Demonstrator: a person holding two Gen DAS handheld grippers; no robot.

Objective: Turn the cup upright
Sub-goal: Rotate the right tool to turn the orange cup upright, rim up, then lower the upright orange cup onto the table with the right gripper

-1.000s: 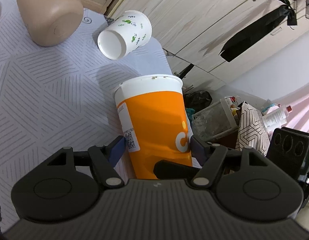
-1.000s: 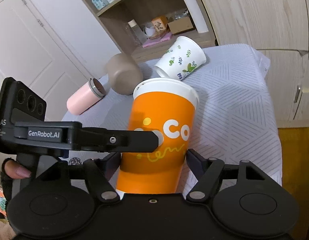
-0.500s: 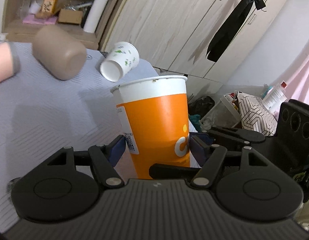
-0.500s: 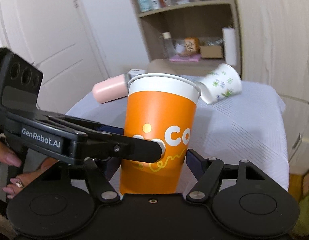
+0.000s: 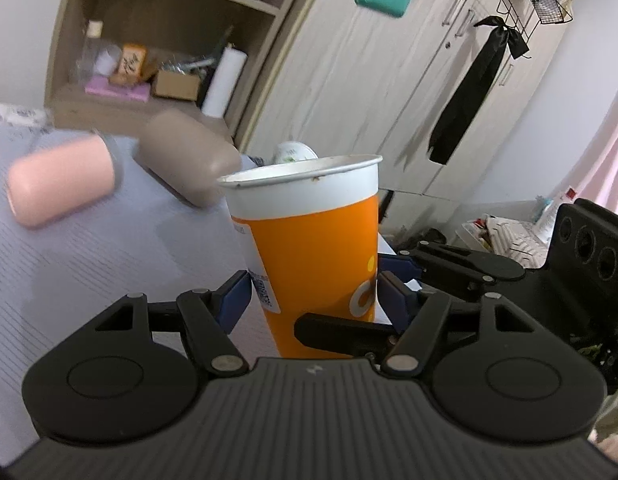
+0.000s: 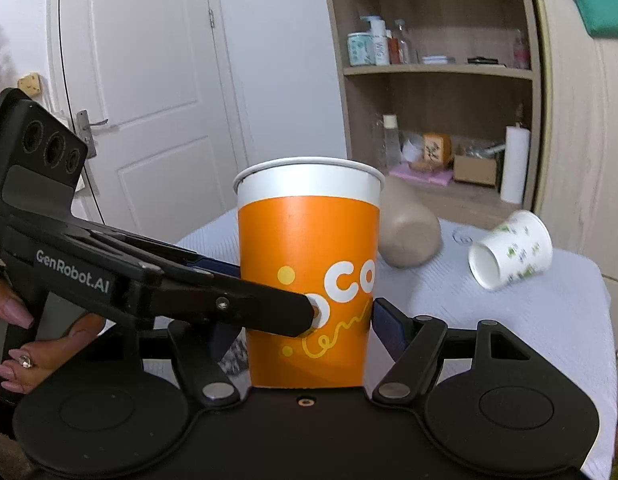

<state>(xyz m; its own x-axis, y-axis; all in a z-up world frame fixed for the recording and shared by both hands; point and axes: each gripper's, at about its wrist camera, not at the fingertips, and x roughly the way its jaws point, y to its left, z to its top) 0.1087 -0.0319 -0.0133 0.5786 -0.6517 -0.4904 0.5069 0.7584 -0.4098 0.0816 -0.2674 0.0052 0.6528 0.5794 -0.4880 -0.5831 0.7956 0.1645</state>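
An orange paper cup with a white rim stands mouth up between both grippers; it also shows in the right wrist view. My left gripper is shut on its lower body. My right gripper is shut on it from the other side. The left gripper's finger crosses the cup's front in the right wrist view. The cup's base is hidden behind the gripper bodies.
On the patterned tablecloth lie a white floral paper cup, a beige cup and a pink bottle, all on their sides. A shelf unit and wardrobe doors stand behind.
Both grippers have tilted up with the orange cup, bringing it from leaning to upright. The views now look level across the table instead of down on it.
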